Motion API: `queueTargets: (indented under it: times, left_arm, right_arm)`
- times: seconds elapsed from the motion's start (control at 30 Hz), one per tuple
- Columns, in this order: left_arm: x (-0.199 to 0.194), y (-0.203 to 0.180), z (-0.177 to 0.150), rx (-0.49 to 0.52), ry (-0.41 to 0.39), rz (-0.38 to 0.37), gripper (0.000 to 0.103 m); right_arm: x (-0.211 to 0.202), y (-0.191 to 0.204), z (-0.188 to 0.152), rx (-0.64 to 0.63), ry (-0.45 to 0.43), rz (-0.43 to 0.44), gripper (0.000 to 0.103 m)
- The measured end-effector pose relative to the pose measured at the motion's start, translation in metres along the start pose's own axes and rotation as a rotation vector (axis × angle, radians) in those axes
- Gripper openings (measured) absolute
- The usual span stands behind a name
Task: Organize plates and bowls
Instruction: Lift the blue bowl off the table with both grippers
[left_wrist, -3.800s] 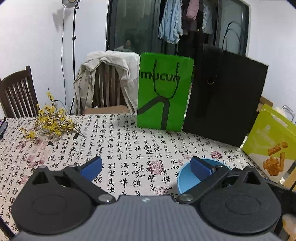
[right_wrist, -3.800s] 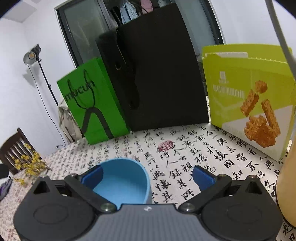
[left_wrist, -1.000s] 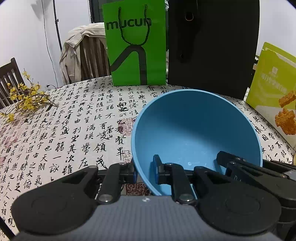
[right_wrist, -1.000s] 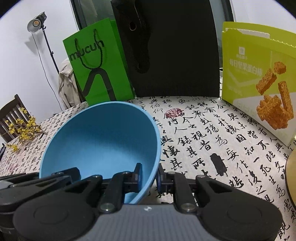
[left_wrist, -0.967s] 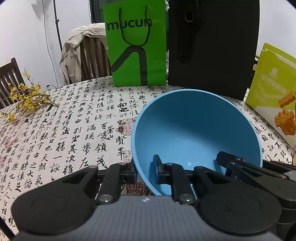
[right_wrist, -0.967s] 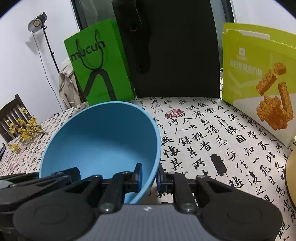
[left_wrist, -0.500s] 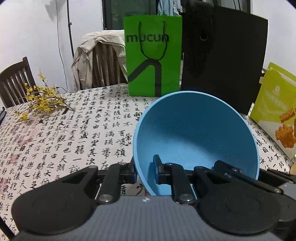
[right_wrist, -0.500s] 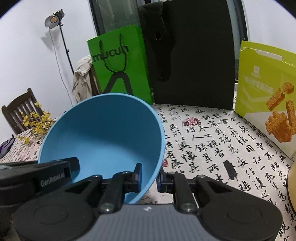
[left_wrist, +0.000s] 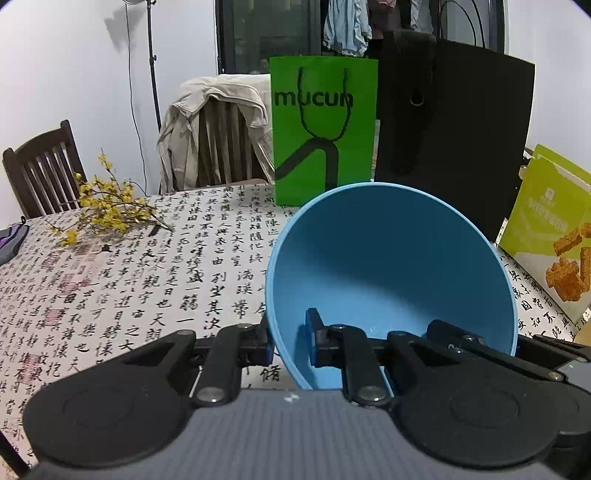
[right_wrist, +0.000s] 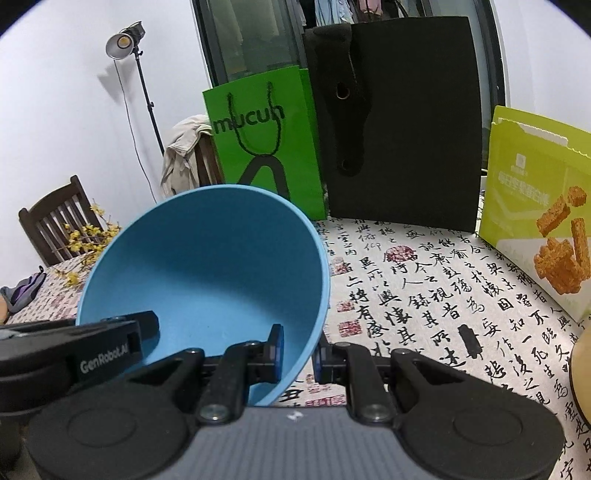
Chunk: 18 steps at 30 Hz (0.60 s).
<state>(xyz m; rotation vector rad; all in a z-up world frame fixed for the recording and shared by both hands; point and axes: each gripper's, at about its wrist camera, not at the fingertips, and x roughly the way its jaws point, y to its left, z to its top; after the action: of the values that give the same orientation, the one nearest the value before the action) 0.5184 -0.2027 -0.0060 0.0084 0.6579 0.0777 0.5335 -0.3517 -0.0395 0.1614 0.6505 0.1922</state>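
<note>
A blue bowl (left_wrist: 388, 258) hangs above the table, tilted with its opening toward both cameras. My left gripper (left_wrist: 290, 338) is shut on the bowl's left wall, one pad inside and one outside. My right gripper (right_wrist: 297, 350) is shut on the opposite wall of the same blue bowl (right_wrist: 207, 258), again with one pad each side. In each wrist view the other gripper's black fingers reach over the far side of the rim. The bowl holds nothing.
The table (left_wrist: 147, 280) wears a white cloth printed with black calligraphy. At its back stand a green paper bag (left_wrist: 323, 129) and a black bag (left_wrist: 454, 136), with a yellow-green snack box (right_wrist: 535, 206) on the right. Yellow flower sprigs (left_wrist: 107, 212) lie at left; chairs stand behind.
Both grippers have lifted the blue bowl off the table and carried it upward; more of the wall, bags and chairs now shows. Before that the grippers were open and the bowl sat on the cloth.
</note>
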Motion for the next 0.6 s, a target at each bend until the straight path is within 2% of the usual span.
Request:
queueTargets:
  times: [0.6]
  left_arm:
    - [-0.043,0.041,-0.007,-0.047,-0.041,0.01,0.017]
  right_arm:
    - [-0.031,0.042,-0.004,-0.035,-0.026,0.032,0.015]
